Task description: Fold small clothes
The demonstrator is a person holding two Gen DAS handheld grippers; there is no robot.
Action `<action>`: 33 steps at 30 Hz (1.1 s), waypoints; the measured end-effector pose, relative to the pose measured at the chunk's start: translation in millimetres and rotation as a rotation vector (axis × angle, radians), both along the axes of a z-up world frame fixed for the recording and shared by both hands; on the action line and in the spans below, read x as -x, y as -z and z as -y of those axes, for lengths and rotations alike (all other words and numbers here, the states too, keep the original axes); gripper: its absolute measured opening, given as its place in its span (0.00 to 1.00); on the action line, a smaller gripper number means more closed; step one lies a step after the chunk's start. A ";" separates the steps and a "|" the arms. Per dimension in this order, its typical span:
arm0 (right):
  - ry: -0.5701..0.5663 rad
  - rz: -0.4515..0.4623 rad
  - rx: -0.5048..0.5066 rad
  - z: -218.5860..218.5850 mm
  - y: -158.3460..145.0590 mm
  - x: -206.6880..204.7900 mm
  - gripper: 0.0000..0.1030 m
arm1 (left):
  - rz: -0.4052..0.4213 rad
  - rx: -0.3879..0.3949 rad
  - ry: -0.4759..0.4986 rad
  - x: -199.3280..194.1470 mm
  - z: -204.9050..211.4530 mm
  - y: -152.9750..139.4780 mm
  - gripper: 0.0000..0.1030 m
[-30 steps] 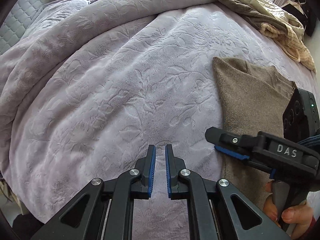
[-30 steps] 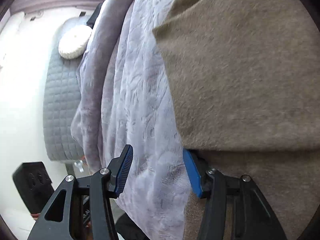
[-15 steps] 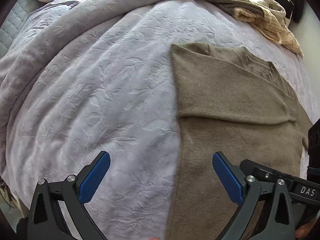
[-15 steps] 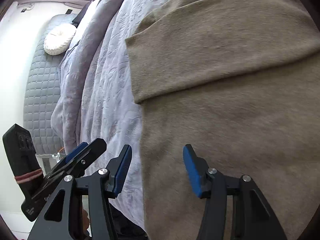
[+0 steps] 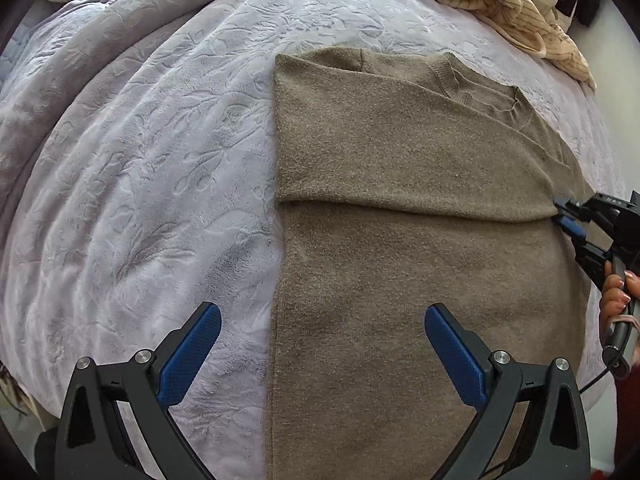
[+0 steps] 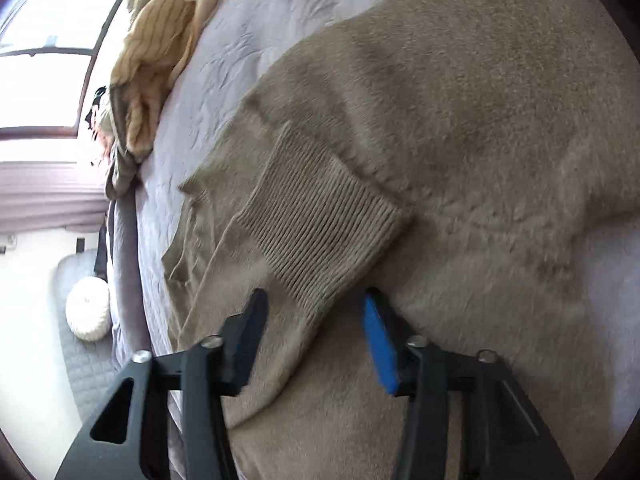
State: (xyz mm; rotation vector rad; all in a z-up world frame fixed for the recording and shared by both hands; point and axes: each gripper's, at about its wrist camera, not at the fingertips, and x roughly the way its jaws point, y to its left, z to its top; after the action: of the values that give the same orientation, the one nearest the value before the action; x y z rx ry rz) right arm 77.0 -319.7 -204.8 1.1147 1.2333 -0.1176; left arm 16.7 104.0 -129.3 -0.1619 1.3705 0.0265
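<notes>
A taupe knit sweater (image 5: 400, 140) lies flat on the lavender embossed blanket (image 5: 140, 160), one sleeve folded across its chest. My left gripper (image 5: 320, 312) hovers wide open over the sweater's lower left edge, with nothing between its pads. At the sweater's right edge my right gripper (image 5: 560, 212) points at the end of the folded sleeve. In the right wrist view the ribbed cuff (image 6: 320, 220) lies between the fingers of the right gripper (image 6: 316, 304). Its jaws are closing but still stand apart around the cuff on the sweater (image 6: 480, 120).
A heap of beige striped clothes (image 5: 520, 12) lies at the bed's far right corner, also as the heap (image 6: 160, 60) near a bright window (image 6: 40, 60). A white round cushion (image 6: 88, 308) leans on a grey quilted headboard (image 6: 80, 360). A person's hand (image 5: 616, 292) holds the right gripper.
My left jaws went from shut to wide open and shifted right over the sweater. The right gripper swept across to the sweater's right side, rolled, and now frames the sleeve cuff.
</notes>
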 end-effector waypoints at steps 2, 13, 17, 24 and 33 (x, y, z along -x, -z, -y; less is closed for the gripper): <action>-0.017 0.027 0.002 3.0 -3.7 -0.3 0.08 | -0.002 -0.005 0.005 -1.6 4.1 1.1 0.99; -0.153 0.008 0.012 5.1 -18.6 32.9 0.35 | -0.023 -0.015 0.126 -9.4 60.9 -3.0 0.99; -0.220 0.005 0.024 0.4 -31.4 60.1 0.53 | -0.028 -0.003 0.174 -12.9 86.8 -5.3 0.99; -0.208 -0.028 -0.001 8.0 -33.9 104.9 0.53 | -0.042 0.003 0.246 -14.6 124.7 -5.8 0.99; -0.141 -0.021 -0.006 41.0 -31.7 126.0 0.53 | -0.063 -0.012 0.313 -20.5 161.3 0.4 0.99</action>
State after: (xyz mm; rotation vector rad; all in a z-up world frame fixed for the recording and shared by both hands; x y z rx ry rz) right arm -49.0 -360.7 -173.1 1.0302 1.3272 -0.0191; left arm 37.2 -57.3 -129.6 0.0655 1.4453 -0.2235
